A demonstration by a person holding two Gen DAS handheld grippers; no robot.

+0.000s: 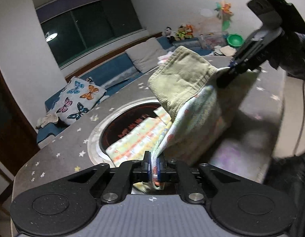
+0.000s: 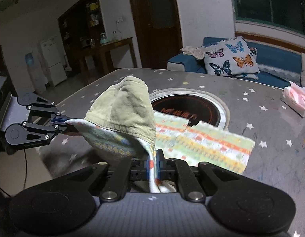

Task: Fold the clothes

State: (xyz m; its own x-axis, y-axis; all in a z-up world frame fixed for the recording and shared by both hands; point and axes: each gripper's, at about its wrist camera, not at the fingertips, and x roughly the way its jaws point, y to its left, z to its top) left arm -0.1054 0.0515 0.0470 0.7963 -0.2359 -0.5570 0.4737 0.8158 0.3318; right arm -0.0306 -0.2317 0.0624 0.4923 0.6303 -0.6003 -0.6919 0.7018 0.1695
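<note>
A small garment [image 1: 197, 122], patterned cloth with an olive corduroy part [image 1: 182, 79], hangs lifted between both grippers. My left gripper [image 1: 154, 169] is shut on one patterned edge at the bottom of the left wrist view. My right gripper [image 1: 231, 73] pinches the other end at upper right. In the right wrist view the right gripper [image 2: 154, 165] is shut on the cloth, and the left gripper [image 2: 61, 121] grips it at the left. The garment [image 2: 124, 106] bulges up between them. Its striped lower part [image 2: 207, 144] trails on the table.
The table [image 2: 270, 118] has a grey cover with stars and a round sunken well [image 2: 191, 106] in its middle, partly under the cloth. A tissue pack [image 2: 296, 100] lies at the right. A blue sofa with a butterfly pillow [image 2: 231, 59] stands behind.
</note>
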